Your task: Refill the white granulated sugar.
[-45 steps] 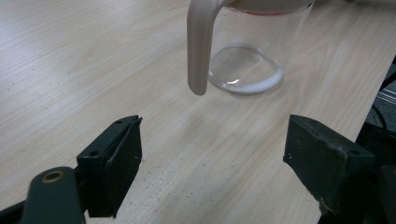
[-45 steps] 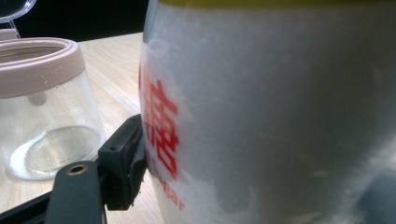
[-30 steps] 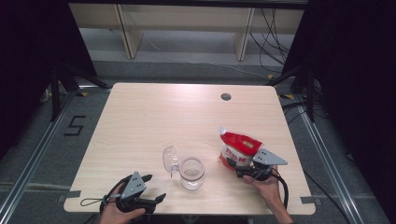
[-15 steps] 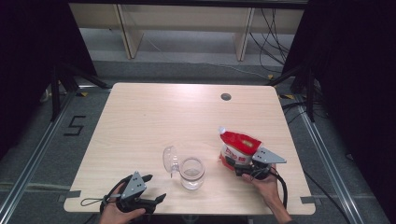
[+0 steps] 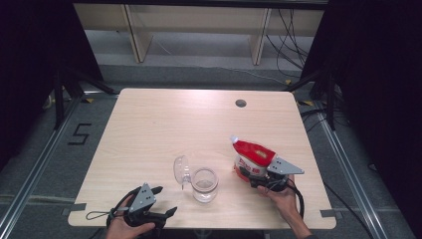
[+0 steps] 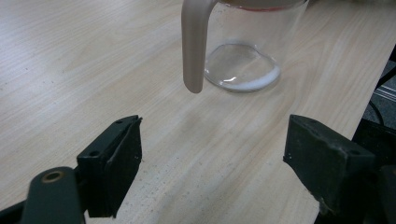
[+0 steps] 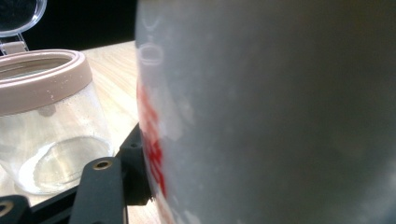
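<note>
Jaws of the right gripper (image 5: 260, 175) have just been closing and are being pressed around the red-and-white refill pouch (image 5: 252, 155), apparently so it can be lifted for pouring. Just beside it, the glass jar (image 5: 204, 184) is being left with its lid (image 5: 179, 169) flipped open. Farther off, the left gripper (image 5: 160, 201) is being held wide and empty, aimed at the jar's handle (image 6: 194, 44)

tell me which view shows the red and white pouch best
The high view: the whole red and white pouch shows, standing right of the clear glass jar. The right gripper view gives a blurred close-up of its side.
</note>
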`<state>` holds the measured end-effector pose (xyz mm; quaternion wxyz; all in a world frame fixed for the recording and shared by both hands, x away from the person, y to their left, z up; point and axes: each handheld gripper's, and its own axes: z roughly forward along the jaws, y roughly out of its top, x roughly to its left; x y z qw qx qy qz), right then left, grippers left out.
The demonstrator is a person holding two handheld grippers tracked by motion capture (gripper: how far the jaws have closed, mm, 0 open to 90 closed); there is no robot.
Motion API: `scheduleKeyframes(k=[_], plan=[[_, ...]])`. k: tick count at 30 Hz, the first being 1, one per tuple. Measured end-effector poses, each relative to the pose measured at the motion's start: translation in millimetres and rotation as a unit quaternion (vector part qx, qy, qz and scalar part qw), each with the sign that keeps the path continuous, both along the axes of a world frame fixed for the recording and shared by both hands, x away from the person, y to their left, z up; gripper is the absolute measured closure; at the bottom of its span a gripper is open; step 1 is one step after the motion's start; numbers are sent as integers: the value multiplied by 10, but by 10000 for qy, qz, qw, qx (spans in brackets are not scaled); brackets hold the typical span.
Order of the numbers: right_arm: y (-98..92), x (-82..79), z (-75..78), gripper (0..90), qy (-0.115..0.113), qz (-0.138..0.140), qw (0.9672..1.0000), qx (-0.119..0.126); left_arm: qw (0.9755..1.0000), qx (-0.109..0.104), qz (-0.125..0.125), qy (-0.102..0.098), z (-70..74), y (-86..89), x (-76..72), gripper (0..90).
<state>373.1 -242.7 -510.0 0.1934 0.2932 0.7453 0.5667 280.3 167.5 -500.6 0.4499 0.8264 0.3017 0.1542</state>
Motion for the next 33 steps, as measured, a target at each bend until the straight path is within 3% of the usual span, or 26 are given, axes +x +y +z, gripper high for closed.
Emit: scheduleKeyframes(k=[1, 3, 4, 5, 6, 7, 9, 10, 11, 14, 15, 16, 17, 18, 19, 20, 21, 22, 24, 26, 27, 28, 30, 31, 32, 33], plan=[[12, -7, 28, 393, -123, -42, 9998, -131, 10000, -59, 45, -18, 0, -4, -3, 187], [7, -20, 52, 394, -132, -66, 9995, -266, 9999, -77, 120, 30, 5, 1, -12, 188], [-2, -13, 63, 397, -259, -62, 9991, -321, 9999, -58, 65, -79, 11, 14, 2, 188], [1, -43, 71, 398, -240, -71, 9991, -342, 9998, -120, 106, -77, 11, 12, -1, 188], [3, -40, 90, 400, -325, -93, 9988, -358, 9997, -182, 181, 29, 6, 9, -14, 188], [-9, -53, 125, 402, -359, -92, 9978, -548, 9997, -170, 186, 18, 5, 8, -17, 188], [-5, -69, 159, 404, -435, -185, 9966, -669, 9998, -133, 117, -58, 10, 10, -6, 188], [-5, -69, 159, 404, -435, -185, 9966, -669, 9999, -71, 65, -86, 14, 18, -1, 188], [-10, -88, 190, 404, -486, -222, 9959, -727, 9999, -108, 124, 17, 13, 12, -13, 188], [-2, -127, 233, 405, -594, -227, 9947, -803, 9998, -130, 167, -23, 14, 15, -13, 189], [16, -158, 263, 405, -689, -214, 9926, -979, 9997, -165, 176, 41, 17, 15, -24, 189], [45, -196, 300, 406, -770, -185, 9899, -1174, 9998, -110, 136, -50, 21, 26, -8, 190], [65, -229, 323, 406, -739, -153, 9898, -1208, 9998, -110, 155, -81, 21, 30, -4, 190], [77, -239, 344, 406, -865, -94, 9875, -1314, 9998, -122, 157, -61, 21, 30, -6, 190], [123, -273, 375, 407, -1015, -94, 9828, -1537, 9996, -218, 171, -31, 15, 20, -10, 190], [123, -273, 375, 407, -1015, -94, 9828, -1537, 9993, -274, 226, 81, 12, 13, -26, 190], [180, -312, 414, 407, -1173, -75, 9769, -1786, 9998, -125, 132, -40, 20, 30, -8, 190], [180, -312, 414, 407, -1173, -75, 9769, -1786, 9998, -125, 132, -40, 20, 30, -8, 190], [221, -348, 458, 408, -1380, -17, 9675, -2117, 9998, -121, 148, -47, 17, 28, -9, 190], [250, -390, 481, 408, -1414, 19, 9660, -2165, 9998, -120, 142, -38, 18, 30, -8, 190], [266, -413, 494, 408, -1476, 26, 9627, -2269, 9990, -336, 224, 167, 5, 2, -35, 190], [286, -444, 512, 408, -1616, 69, 9550, -2487, 9990, -330, 211, 204, 5, 2, -38, 190], [318, -488, 524, 409, -1743, 94, 9465, -2713, 9995, -249, 190, 52, 4, 14, -15, 190], [346, -527, 536, 409, -1904, 139, 9343, -3011, 9996, -232, 132, 85, 3, 18, -13, 191], [346, -527, 536, 409, -1904, 139, 9343, -3011, 9996, -232, 132, 85, 3, 18, -13, 191], [374, -564, 553, 409, -1933, 211, 9275, -3194, 9996, -243, 127, 100, 3, 17, -14, 191]])
